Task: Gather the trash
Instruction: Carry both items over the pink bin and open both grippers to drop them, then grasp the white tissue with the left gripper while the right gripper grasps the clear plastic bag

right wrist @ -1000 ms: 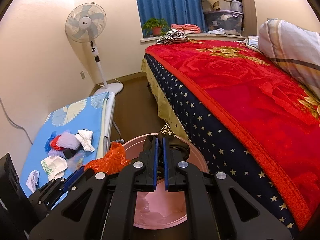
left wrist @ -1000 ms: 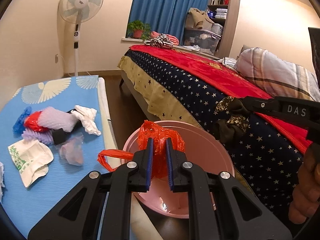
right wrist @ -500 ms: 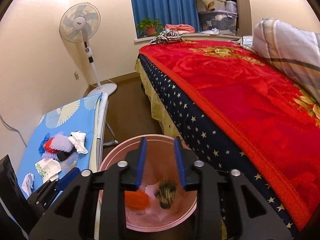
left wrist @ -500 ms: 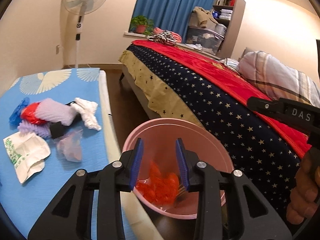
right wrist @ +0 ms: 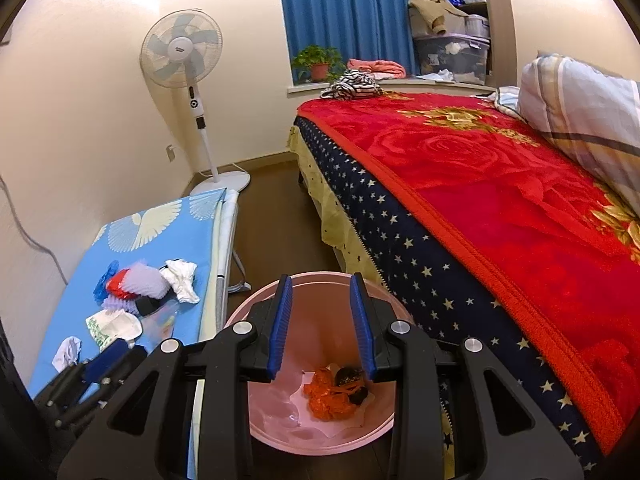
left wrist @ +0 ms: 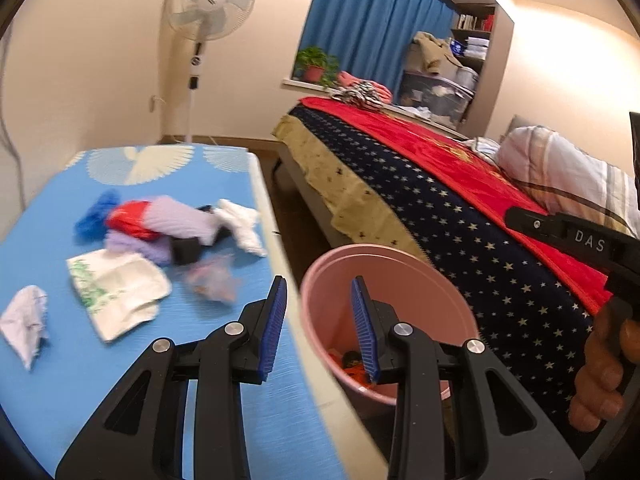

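Observation:
A pink bin (right wrist: 384,428) stands on the floor between the bed and a blue-covered table; it also shows in the left wrist view (left wrist: 320,276). An orange plastic bag (right wrist: 328,400) and a dark wrapper (right wrist: 349,377) lie inside it. My right gripper (right wrist: 322,328) is open and empty above the bin. My left gripper (left wrist: 320,328) is open and empty over the bin's left rim and the table edge. Loose trash lies on the table: a white wrapper (left wrist: 116,292), a crumpled tissue (left wrist: 24,320), a clear bag (left wrist: 212,280), purple foam nets (left wrist: 176,224), a white cloth (left wrist: 244,224).
The blue table (left wrist: 60,392) is at left. A bed with a red blanket (right wrist: 500,200) fills the right side. A standing fan (right wrist: 182,56) is by the far wall. The right gripper's body (left wrist: 576,236) and a hand show at the left wrist view's right edge.
Both grippers opened and dropped the orange bag and the dark wrapper into the pink bin. The left gripper has since swung left toward the table.

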Action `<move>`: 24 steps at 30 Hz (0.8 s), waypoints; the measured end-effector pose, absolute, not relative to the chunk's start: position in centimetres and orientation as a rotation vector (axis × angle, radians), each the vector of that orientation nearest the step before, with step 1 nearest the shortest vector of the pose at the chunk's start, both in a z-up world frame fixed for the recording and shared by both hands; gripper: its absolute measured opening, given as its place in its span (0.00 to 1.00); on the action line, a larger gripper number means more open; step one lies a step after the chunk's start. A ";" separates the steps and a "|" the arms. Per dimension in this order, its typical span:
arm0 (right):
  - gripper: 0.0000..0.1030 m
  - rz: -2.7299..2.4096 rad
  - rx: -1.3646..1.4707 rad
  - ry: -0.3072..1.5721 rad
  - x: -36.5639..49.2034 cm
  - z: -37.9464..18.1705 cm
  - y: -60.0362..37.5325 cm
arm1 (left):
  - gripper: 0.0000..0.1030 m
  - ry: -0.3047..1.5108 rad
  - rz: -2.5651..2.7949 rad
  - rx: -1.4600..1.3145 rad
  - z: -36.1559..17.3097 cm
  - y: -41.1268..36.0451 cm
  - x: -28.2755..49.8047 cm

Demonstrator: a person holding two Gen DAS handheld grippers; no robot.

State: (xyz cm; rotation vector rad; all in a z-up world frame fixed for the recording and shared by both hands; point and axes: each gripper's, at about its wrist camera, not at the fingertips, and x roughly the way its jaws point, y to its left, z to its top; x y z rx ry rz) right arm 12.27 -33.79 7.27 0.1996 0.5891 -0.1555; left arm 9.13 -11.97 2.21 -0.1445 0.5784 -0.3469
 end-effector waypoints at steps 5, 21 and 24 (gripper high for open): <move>0.30 -0.125 0.181 0.576 11.7 7.4 -32.2 | 0.32 0.558 -0.308 -0.134 2.7 -9.9 7.8; 0.29 0.004 0.186 0.557 12.0 8.1 -26.5 | 0.32 0.490 -0.106 -0.100 2.6 -4.3 5.2; 0.29 0.030 0.179 0.569 12.6 7.4 -25.2 | 0.32 0.496 -0.066 -0.113 2.3 -3.2 5.3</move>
